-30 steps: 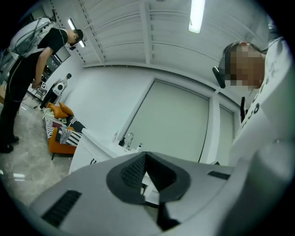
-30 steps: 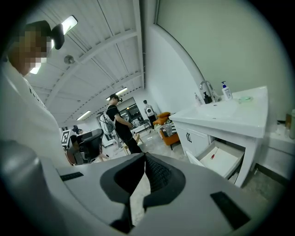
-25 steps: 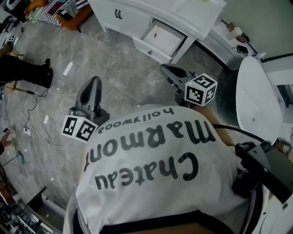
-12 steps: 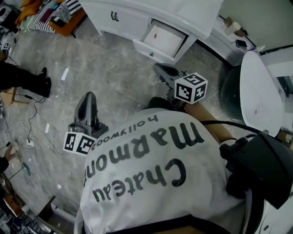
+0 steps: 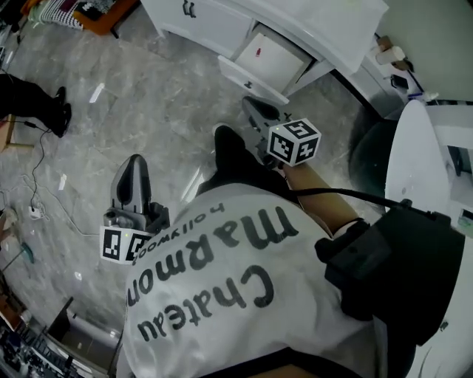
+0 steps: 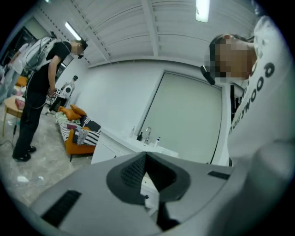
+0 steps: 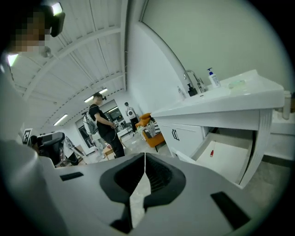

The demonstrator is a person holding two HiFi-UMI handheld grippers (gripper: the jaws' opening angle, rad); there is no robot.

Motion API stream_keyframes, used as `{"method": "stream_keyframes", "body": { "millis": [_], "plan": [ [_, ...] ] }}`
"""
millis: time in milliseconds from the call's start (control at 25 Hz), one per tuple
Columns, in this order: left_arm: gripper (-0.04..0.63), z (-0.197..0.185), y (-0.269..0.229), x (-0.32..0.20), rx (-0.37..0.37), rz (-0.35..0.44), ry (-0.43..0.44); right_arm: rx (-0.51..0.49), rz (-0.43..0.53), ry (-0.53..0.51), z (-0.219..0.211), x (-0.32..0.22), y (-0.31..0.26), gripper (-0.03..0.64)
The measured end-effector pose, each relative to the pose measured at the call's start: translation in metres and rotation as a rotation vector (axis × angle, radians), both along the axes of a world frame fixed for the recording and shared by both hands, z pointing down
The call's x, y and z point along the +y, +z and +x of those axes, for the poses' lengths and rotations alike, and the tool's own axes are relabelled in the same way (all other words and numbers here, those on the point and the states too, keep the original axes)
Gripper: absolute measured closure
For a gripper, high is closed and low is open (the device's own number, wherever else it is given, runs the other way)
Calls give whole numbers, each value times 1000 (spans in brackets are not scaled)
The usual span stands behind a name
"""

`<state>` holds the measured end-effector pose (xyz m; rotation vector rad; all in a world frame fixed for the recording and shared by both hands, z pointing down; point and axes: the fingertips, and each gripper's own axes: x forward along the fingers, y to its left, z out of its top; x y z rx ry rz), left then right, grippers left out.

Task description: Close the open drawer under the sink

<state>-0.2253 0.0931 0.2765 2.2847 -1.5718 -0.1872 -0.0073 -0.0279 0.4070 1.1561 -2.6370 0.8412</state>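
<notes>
Since the drawer (image 5: 275,60) is hanging open out of the sink cabinet (image 5: 222,29) at the top of the head view, what matters is where its front panel (image 5: 251,81) sits relative to your tools. Your right tool (image 5: 253,109) is the close one: its tip is just below that panel, jaws pressed together with nothing between them. Your left tool (image 5: 135,164) is well apart in the lower left of the frame over the floor (image 5: 148,96), also closed and empty, so I'd leave it out of this. The panel runs on a diagonal from upper left to lower right, and the drawer slides back toward the upper right, under the white surface (image 5: 332,22). In the right gripper view the drawer (image 7: 226,159) sits off to the lower right of the closed jaws, not dead ahead, so I reckon you need to swing that tool toward the panel and then push squarely along the slide direction, not at an angle.
</notes>
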Motion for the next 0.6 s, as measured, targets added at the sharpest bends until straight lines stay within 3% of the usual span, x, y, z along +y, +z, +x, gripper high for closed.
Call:
{"method": "stream_keyframes", "body": {
  "millis": [80,240,360,600],
  "plan": [
    [588,-5,7,-7,-42,-9,-24,8,-34,10,1,-17,22,603],
    [588,-20,39,-44,-67,-104,-39,45,-140,81,-3,-66,83,603],
    [588,-31,49,-65,-62,-139,-65,36,-230,221,5,-87,121,603],
    [588,-46,45,-59,-104,-178,-120,6,-406,512,42,-80,174,601]
  ]
}}
